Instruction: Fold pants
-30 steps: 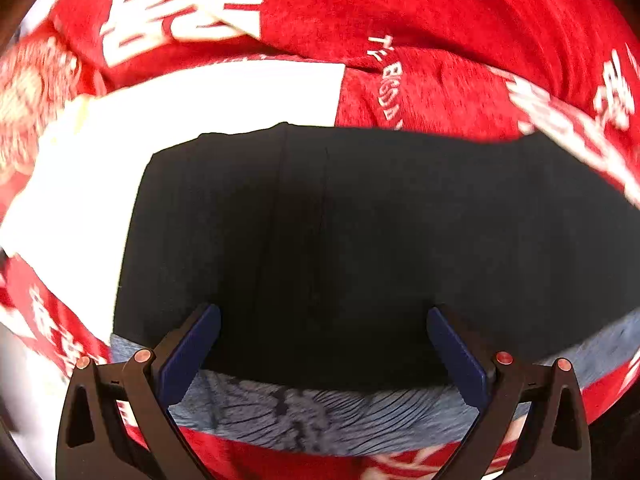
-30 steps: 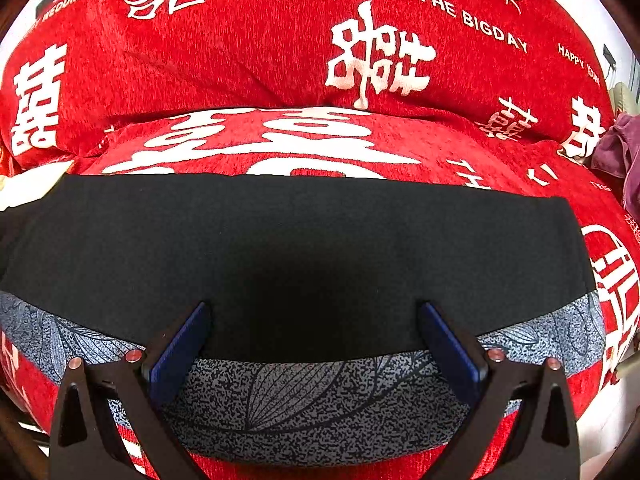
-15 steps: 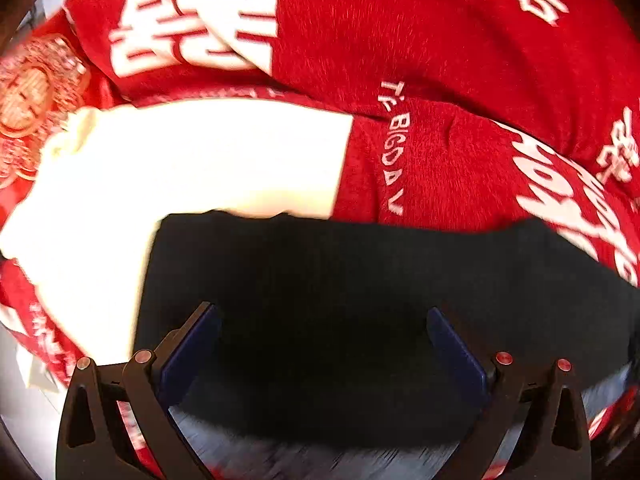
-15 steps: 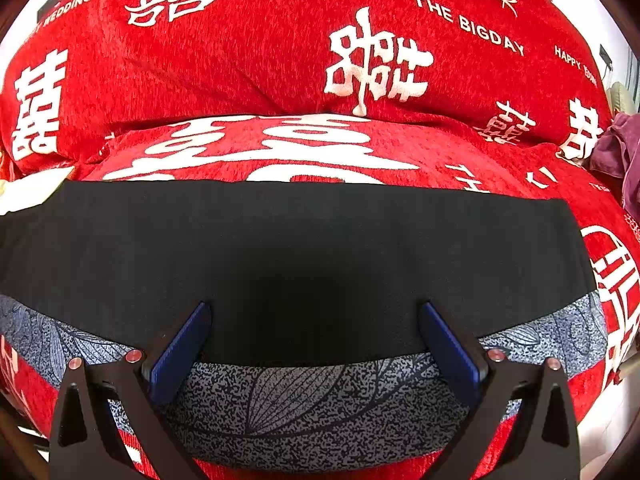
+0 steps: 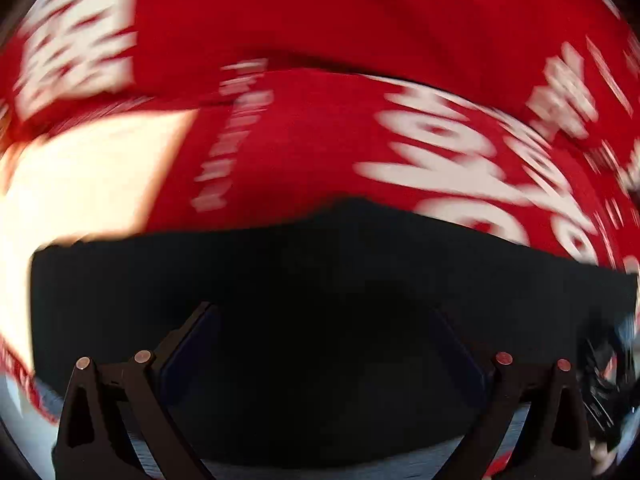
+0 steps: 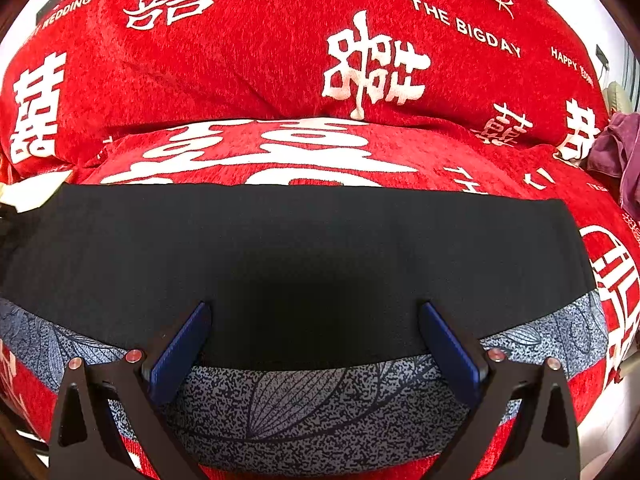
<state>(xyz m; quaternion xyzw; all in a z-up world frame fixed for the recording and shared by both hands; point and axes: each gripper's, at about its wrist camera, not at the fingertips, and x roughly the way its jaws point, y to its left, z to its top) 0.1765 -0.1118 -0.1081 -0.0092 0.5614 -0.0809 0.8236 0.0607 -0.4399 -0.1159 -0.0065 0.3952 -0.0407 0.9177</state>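
The black pants (image 6: 304, 248) lie flat in a wide band across a red sofa seat, over a grey leaf-patterned cloth (image 6: 320, 404). My right gripper (image 6: 316, 320) is open, its blue pads over the near edge of the pants, holding nothing. In the blurred left wrist view the same black pants (image 5: 320, 292) fill the lower half. My left gripper (image 5: 324, 332) is open above them and empty.
A red sofa cover with white characters (image 6: 376, 72) forms the backrest and seat. A white patch (image 5: 88, 176) lies left of the pants. A purple cloth (image 6: 620, 152) sits at the far right. The grey patterned cloth runs along the seat's front edge.
The left gripper has swung right and moved fast, so its view is blurred and the pants sit lower in frame. The right gripper has barely moved.
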